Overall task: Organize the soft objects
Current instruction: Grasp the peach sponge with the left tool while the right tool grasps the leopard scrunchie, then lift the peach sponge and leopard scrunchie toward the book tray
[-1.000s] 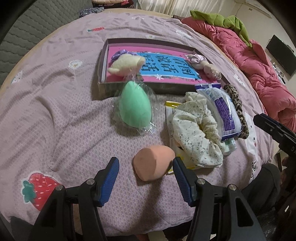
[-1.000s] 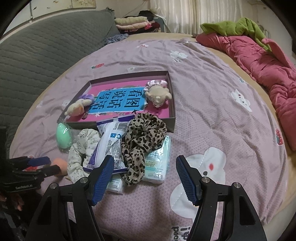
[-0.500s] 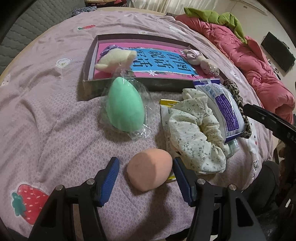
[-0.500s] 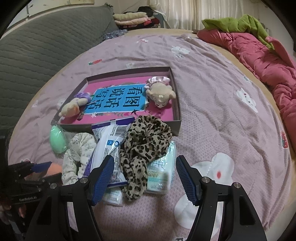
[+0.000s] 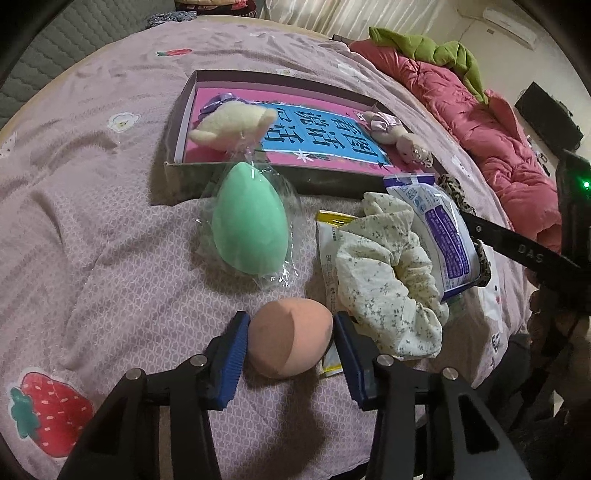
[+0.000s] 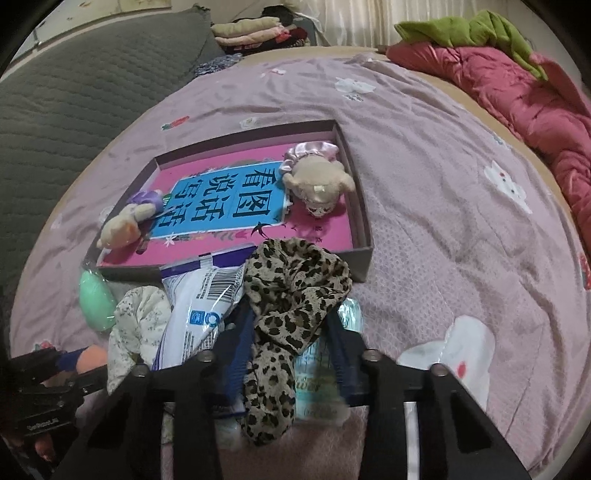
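My left gripper (image 5: pixel 290 345) is shut on an orange egg-shaped sponge (image 5: pixel 290 338) resting on the purple bedspread. A green sponge in clear wrap (image 5: pixel 249 227) lies just beyond it, and a floral scrunchie (image 5: pixel 388 277) lies to its right. My right gripper (image 6: pixel 290 345) has closed in on a leopard-print scrunchie (image 6: pixel 291 288), with both blue pads against its sides. The scrunchie lies on plastic packets (image 6: pixel 201 314). A shallow box (image 6: pixel 364 221) beyond holds two small plush toys (image 6: pixel 317 181) (image 6: pixel 125 223).
A red quilt (image 6: pixel 517 85) and a green cloth (image 6: pixel 461 26) lie along the bed's far right. A grey quilted cover (image 6: pixel 74 96) is at the left, folded clothes (image 6: pixel 251 33) at the back. The left gripper shows at the right view's bottom left (image 6: pixel 74 365).
Both grippers moved forward and closed: the left onto the orange sponge, the right around the leopard-print scrunchie.
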